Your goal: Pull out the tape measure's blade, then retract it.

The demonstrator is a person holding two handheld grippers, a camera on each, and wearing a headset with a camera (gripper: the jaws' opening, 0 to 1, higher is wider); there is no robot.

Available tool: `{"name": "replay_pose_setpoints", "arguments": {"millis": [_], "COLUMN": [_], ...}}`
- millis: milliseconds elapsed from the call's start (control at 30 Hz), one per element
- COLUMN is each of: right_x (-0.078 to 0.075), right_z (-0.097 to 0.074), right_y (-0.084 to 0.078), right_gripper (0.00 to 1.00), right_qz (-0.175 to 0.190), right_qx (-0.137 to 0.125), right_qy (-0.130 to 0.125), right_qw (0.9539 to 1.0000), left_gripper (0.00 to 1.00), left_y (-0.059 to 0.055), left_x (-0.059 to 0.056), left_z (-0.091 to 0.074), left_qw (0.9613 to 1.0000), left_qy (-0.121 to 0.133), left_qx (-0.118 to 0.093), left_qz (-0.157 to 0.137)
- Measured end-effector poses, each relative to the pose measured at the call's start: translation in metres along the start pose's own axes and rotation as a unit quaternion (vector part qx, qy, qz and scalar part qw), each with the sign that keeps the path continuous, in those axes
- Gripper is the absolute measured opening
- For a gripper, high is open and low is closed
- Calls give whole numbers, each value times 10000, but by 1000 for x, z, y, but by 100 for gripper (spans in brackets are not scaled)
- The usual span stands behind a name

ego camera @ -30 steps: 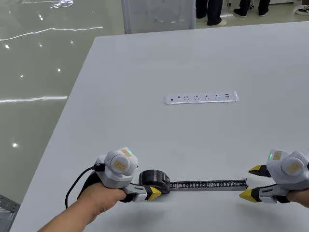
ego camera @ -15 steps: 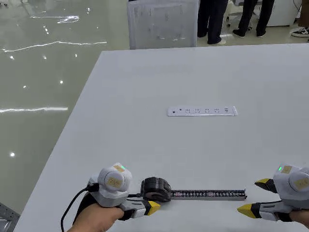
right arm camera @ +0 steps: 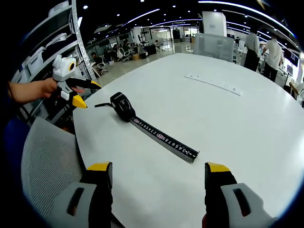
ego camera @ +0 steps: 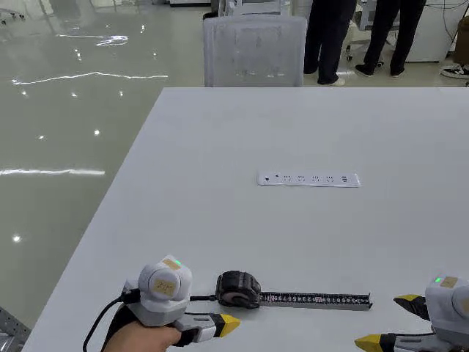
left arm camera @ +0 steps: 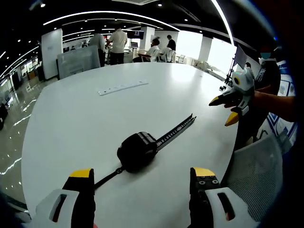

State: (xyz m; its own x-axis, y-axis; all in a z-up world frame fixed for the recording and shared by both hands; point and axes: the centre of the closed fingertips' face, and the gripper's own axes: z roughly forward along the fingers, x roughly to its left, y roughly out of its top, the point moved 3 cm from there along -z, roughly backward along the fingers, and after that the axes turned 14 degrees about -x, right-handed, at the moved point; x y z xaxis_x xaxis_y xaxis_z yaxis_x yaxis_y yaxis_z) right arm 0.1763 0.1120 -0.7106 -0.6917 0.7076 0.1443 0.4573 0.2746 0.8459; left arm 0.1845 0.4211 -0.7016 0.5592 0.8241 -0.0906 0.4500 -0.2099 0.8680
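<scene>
Left gripper view: left tongs (left arm camera: 142, 173), right tongs (left arm camera: 222, 110) agape; tape measure (left arm camera: 137, 151) by table edge (left arm camera: 209, 152)

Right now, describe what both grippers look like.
Both the left gripper and right gripper have rounded white housings, dark jaws with yellow tips, and a green light on top. The left housing carries a tan square sticker, and a black cable trails from its rear.

The tape measure (ego camera: 237, 289) is being flanked on the table (ego camera: 220, 147) by the left gripper (left arm camera: 142, 174) and right gripper (right arm camera: 158, 166), its blade (ego camera: 315, 299) toward the latter; a power strip (ego camera: 308, 179) is being seen well beyond.
</scene>
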Motion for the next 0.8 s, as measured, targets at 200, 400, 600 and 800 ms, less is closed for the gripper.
{"name": "replay_pose_setpoints", "arguments": {"millis": [200,400,600,800], "right_x": [9,16,25,35], "right_z": [-15,-27,-38,-53], "right_y": [3,5,14,22], "right_gripper": [80,85,90,94], "right_qz": [155,262,409,477], "right_qx": [-127,-197,-352,-478], "right_qy": [-152,-296,-389,-502], "right_qw": [9997,9990,9978,9965], "left_gripper": [81,84,88,92], "left_y": [0,3,4,7], "left_x": [-7,-14,-18,-21], "left_z": [-8,-18,-29,-42], "left_qw": [9999,9999,9998,9995], "left_qy": [12,25,75,195], "left_qx": [-55,-94,-98,-117], "left_qz": [-83,-102,-154,-210]}}
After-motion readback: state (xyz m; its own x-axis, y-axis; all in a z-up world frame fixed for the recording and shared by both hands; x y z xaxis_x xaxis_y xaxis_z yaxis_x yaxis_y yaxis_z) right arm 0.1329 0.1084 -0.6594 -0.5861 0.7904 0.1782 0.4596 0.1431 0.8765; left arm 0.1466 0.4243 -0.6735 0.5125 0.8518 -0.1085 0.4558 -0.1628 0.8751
